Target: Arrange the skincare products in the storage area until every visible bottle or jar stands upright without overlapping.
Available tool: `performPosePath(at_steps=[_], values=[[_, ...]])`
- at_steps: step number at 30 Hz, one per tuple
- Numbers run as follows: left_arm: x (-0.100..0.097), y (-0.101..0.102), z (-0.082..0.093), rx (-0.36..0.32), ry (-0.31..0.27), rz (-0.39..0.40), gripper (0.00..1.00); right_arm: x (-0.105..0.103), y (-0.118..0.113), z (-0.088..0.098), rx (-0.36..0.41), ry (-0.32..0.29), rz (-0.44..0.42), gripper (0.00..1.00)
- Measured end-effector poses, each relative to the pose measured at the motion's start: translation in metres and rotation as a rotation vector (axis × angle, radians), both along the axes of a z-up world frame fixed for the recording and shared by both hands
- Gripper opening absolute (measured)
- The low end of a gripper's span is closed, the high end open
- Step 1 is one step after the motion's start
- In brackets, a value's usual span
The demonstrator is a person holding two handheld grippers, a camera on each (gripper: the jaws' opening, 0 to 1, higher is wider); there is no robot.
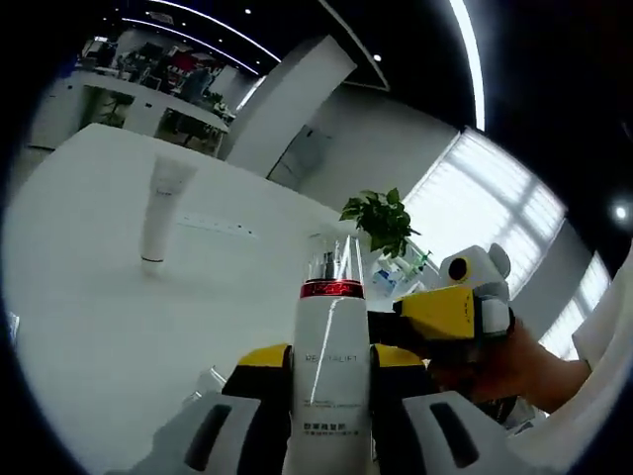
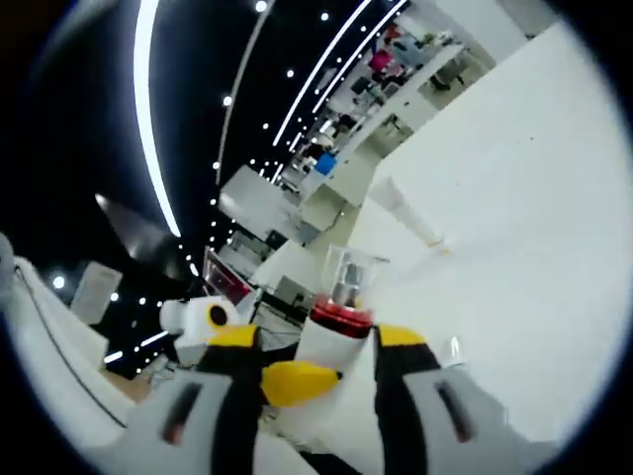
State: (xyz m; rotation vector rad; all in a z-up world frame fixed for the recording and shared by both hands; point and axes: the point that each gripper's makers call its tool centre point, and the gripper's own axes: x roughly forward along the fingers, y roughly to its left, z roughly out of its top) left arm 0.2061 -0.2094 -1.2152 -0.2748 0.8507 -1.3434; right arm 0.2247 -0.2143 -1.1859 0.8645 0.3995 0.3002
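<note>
Two grippers meet on one white bottle [image 1: 331,396] with a red band and a clear cap. In the left gripper view the left gripper [image 1: 331,411] has the bottle's body between its two yellow-tipped fingers [image 1: 259,361], pressed against it on both sides, so it is grasping the bottle. The bottle rises straight up from between those fingers, with grey lettering on its front and its cap above the fingertips. Just to the right of the fingers, the other gripper comes in sideways, its yellow end touching the bottle below the red band, with a person's hand [image 1: 514,366] behind it.

In the right gripper view the right gripper [image 2: 326,381] has the same bottle [image 2: 336,341] between its fingers [image 2: 401,341]; the red band sits just above the fingertips and the clear cap above that. The fingers lie close on either side of the bottle, though I cannot tell for certain that they are clenched on it. A yellow fingertip of the other gripper crosses in front of the bottle's lower part, coming from the left.

Beyond the fingers in both views stretches a white tabletop [image 1: 89,327]. A white tube [image 1: 163,213] stands on it, cap down, well apart from the held bottle, up and to the left of the left fingers. In the right gripper view the tube [image 2: 407,211] is above and right of the fingers. A green plant [image 1: 381,220] shows just beyond the bottle's cap.
</note>
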Motion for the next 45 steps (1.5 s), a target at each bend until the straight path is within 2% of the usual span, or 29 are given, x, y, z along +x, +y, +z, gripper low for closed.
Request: performPosePath(at_steps=[2, 6, 8, 12, 15, 18, 20, 24, 27, 32, 36, 41, 45], values=[[-0.004, 0.001, 0.000, 0.008, -0.024, -0.004, 0.29, 0.000, 0.004, -0.003, 0.018, 0.008, 0.027, 0.39], [-0.011, -0.002, -0.002, 0.022, -0.051, -0.032, 0.29, -0.001, 0.006, -0.006, 0.013, 0.020, 0.028, 0.39], [-0.011, -0.002, -0.002, 0.021, -0.058, -0.041, 0.29, -0.003, 0.004, -0.007, 0.005, 0.031, 0.007, 0.37], [-0.014, -0.004, 0.005, 0.013, -0.119, -0.116, 0.29, -0.002, 0.002, -0.008, 0.015, 0.045, -0.044, 0.32], [-0.012, 0.000, 0.007, 0.022, -0.146, -0.157, 0.29, 0.001, 0.005, -0.006, 0.073, 0.065, -0.075, 0.32], [-0.007, 0.007, 0.013, 0.012, -0.199, -0.201, 0.29, 0.005, 0.014, 0.000, 0.067, 0.051, -0.103, 0.31], [-0.004, 0.012, 0.014, 0.022, -0.258, -0.232, 0.29, 0.008, 0.018, 0.001, 0.068, 0.053, -0.115, 0.31], [-0.001, 0.019, 0.019, 0.001, -0.311, -0.268, 0.29, 0.015, 0.027, 0.002, 0.082, 0.055, -0.142, 0.32], [0.001, 0.022, 0.019, 0.005, -0.359, -0.300, 0.29, 0.021, 0.034, 0.003, 0.043, 0.049, -0.182, 0.33], [0.005, 0.026, 0.023, -0.027, -0.370, -0.311, 0.29, 0.025, 0.036, 0.011, 0.020, 0.042, -0.195, 0.30], [0.006, 0.027, 0.029, -0.091, -0.430, -0.329, 0.30, 0.028, 0.039, 0.017, -0.080, 0.006, -0.136, 0.30], [0.007, 0.032, 0.036, -0.134, -0.399, -0.364, 0.31, 0.028, 0.044, 0.023, -0.176, -0.049, -0.073, 0.29], [0.005, 0.040, 0.034, -0.146, -0.416, -0.399, 0.31, 0.025, 0.049, 0.019, -0.280, -0.058, -0.014, 0.29]])
